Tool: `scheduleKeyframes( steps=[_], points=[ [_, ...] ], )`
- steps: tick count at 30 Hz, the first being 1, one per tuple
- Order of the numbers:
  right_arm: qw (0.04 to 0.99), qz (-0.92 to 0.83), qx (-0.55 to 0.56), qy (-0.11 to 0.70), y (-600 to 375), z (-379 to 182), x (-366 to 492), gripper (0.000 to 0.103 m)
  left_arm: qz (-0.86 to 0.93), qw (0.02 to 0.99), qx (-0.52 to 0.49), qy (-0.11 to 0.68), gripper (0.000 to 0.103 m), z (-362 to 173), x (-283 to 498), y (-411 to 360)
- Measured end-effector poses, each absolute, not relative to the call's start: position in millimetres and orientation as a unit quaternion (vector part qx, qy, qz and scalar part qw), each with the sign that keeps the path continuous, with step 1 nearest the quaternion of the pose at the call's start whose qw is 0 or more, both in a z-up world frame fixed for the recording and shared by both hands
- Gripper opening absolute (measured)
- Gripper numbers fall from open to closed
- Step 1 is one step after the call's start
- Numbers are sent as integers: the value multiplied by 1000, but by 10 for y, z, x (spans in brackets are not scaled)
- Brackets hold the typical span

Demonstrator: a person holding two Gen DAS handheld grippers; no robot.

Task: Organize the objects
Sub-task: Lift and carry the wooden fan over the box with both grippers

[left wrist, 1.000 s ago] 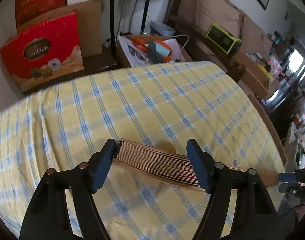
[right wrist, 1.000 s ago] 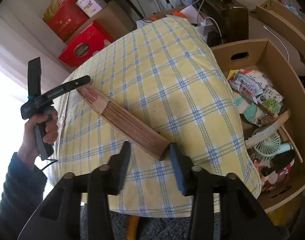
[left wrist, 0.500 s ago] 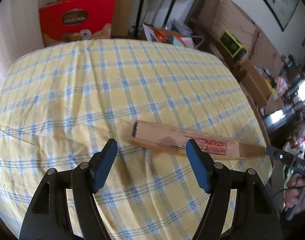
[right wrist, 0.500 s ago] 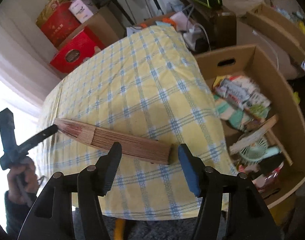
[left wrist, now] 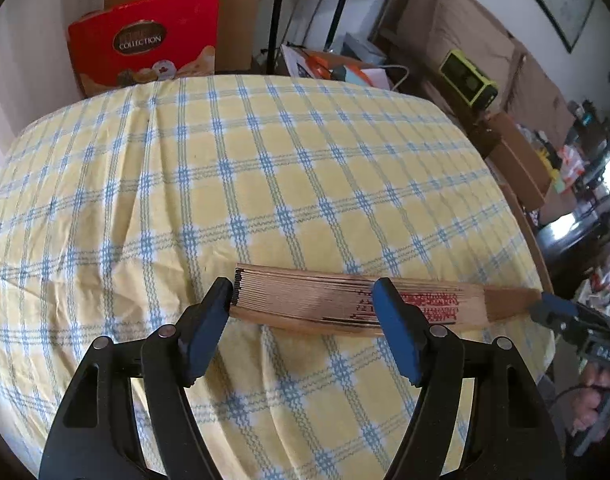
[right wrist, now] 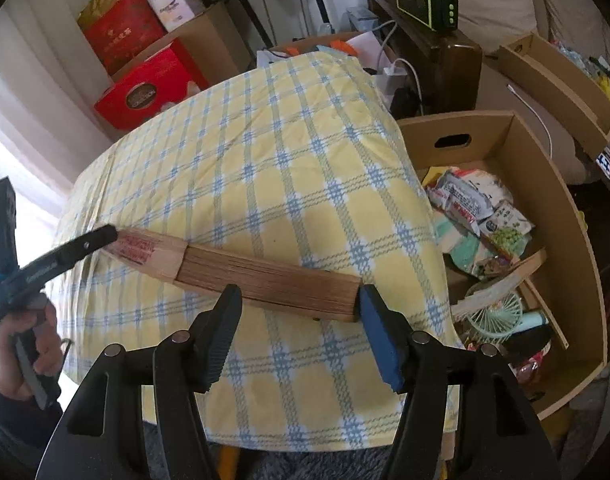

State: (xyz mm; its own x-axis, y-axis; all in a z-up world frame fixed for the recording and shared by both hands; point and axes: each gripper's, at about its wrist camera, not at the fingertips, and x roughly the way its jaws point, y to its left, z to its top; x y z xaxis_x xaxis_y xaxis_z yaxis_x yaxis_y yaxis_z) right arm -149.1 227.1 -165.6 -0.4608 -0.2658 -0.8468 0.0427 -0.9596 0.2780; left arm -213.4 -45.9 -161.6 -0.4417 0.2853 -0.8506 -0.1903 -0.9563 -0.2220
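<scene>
Gaping wide, both tools, left (left wrist: 301,304) and right (right wrist: 299,306), flank folded fan (left wrist: 345,304), gripping nothing.

Left gripper (left wrist: 303,300): jaws spread wide, angled down, gripping nothing.
Right gripper (right wrist: 299,304): jaws spread wide, angled down.
Left hand (right wrist: 23,338): wrapped around gripper handle.

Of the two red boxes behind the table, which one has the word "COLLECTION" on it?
The flat red box leaning just behind the table shows "COLLECTION" in a dark oval. The other red box, higher on the cardboard, carries gold characters instead.
</scene>
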Motion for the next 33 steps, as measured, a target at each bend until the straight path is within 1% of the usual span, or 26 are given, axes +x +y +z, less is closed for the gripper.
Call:
scheduleKeyframes(
  steps=[2,5,9,12,14,17,28,33],
  points=[
    [93,-846,511,-117,2299,-1655,-1502,63,844,142,-514,-48,69,-1612,-2133,-472],
    [96,-845,505,-150,2386,-1649,-1504,62,842,144,-517,-47,69,-1614,-2138,-472],
    [89,-850,505,-122,2294,-1647,-1516,64,845,141,-514,-37,72,-1617,-2105,-417],
    [79,-856,500,-106,2238,-1651,-1506,64,849,136,-510,-38,72,-1615,-2094,-407],
    [76,-859,497,-96,2227,-1650,-1505,62,850,131,-509,-37,72,-1605,-2081,-392],
    [65,-865,487,-102,2269,-1613,-1484,61,846,132,-515,-33,72,-1571,-2028,-328],
    [41,-894,442,-64,2192,-1266,-1369,61,876,105,-470,-29,72,-1073,-1832,-275],
    [39,-899,427,-88,2275,-1087,-1330,61,881,109,-459,-21,72,-883,-1758,-246]
  ],
)
